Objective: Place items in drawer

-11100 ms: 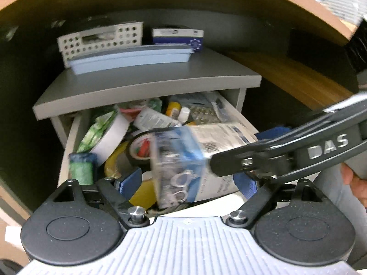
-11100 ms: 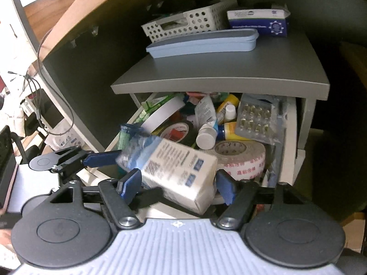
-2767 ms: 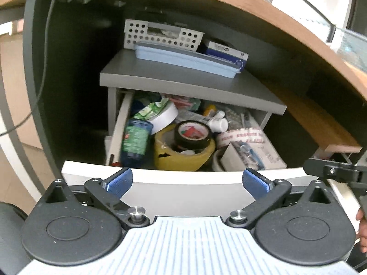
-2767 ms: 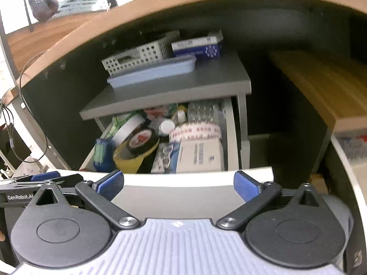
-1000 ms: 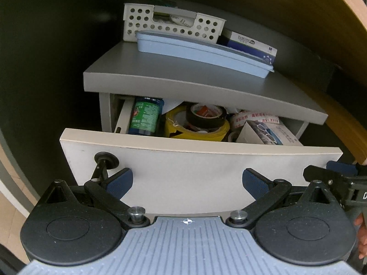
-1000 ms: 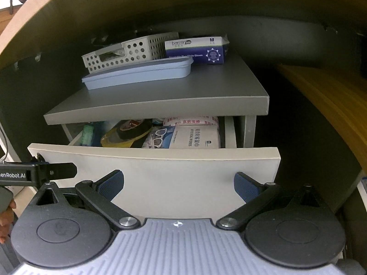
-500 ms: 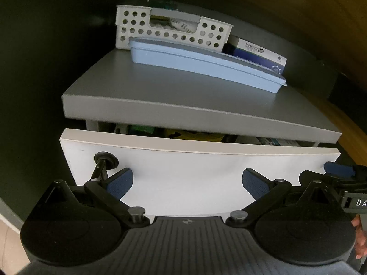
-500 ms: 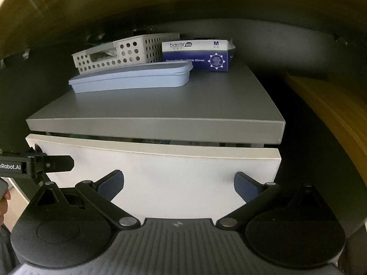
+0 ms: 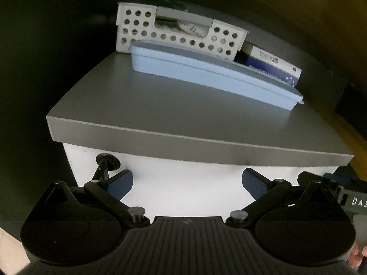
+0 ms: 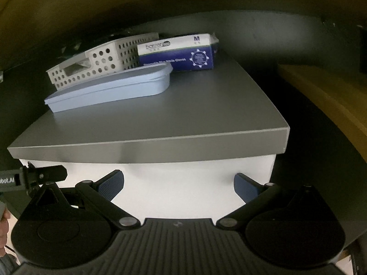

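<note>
Low in the left wrist frame, the left gripper (image 9: 187,184) sits spread wide with nothing between its blue pads (image 9: 120,183), right up against the white drawer front (image 9: 183,190). That drawer is pushed flush under the grey cabinet top (image 9: 183,114), so the items inside are hidden from both cameras. At upper left of the white panel, a small black knob (image 9: 107,161) pokes out just above the left finger. Over in the right wrist frame, the right gripper (image 10: 179,184) is likewise splayed and empty, fingers at the same white front. At the far left edge of that frame the left tool's black finger reaches the panel's corner. Up top in both views: a white perforated basket (image 9: 174,34) at the back, a long pale blue case (image 10: 110,87) lying in front of it, and a purple-and-white glove box (image 10: 176,52) to the basket's right. At lower right of the left wrist frame, the other tool's body shows the letters "DAS".
</note>
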